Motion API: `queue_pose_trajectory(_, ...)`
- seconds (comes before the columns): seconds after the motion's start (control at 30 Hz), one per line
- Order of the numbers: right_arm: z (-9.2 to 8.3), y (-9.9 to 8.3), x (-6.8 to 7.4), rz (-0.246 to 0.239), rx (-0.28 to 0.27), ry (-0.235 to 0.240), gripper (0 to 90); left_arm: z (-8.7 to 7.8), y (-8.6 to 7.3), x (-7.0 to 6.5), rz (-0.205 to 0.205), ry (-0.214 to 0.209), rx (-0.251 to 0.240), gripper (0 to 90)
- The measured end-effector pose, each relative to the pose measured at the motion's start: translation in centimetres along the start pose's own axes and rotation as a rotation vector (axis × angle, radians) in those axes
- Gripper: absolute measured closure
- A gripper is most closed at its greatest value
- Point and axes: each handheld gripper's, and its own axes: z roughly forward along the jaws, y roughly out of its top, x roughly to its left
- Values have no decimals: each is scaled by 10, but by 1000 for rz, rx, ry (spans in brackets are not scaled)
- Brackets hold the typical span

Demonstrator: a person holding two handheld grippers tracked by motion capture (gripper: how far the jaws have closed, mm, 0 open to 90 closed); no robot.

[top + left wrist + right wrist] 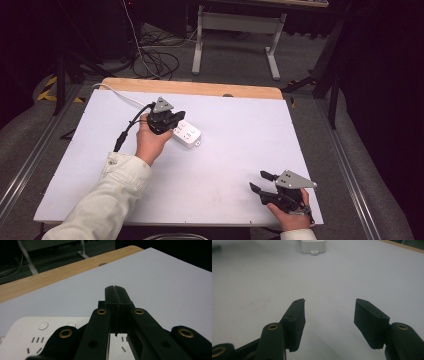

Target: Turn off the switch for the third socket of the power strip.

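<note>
Broadly, a white surface (225,165) with a wooden far edge carried everything. On its far left part lay a white power strip (186,133), its white cord (120,94) running off toward the far left corner. The left hand-held gripper (176,118) hung directly over the strip's left end, jaws pressed together with nothing between them; in the left gripper view the strip (37,332) sat just beneath and behind the closed jaws, its sockets and two round buttons showing. The right hand-held gripper (262,182) rested near the surface's near right corner, well apart from the strip, jaws spread wide and empty. In the right gripper view the strip's end (313,246) lay far ahead. No readable writing appeared anywhere.
</note>
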Motion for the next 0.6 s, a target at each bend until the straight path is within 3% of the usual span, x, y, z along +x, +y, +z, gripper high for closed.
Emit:
queue_pose_trajectory(0.13,0,1,1,-4,2,-1,426,-6,1,0,22,11,9,898)
queue_pose_trajectory(0.3,0,1,1,-4,2,-1,426,-12,5,-3,8,-24,-20,890)
queue_pose_trajectory(0.37,0,1,1,-4,2,-1,426,-14,5,-3,28,-17,-13,883)
queue_pose_trajectory(0.43,0,1,1,-5,2,-2,426,-15,5,-3,18,-27,-11,862)
queue_pose_trajectory(0.53,0,1,1,-3,1,-1,426,-20,7,-5,28,-27,-21,771)
queue_pose_trajectory(0.6,0,1,1,-5,3,-2,426,-26,9,-8,28,-49,-31,673)
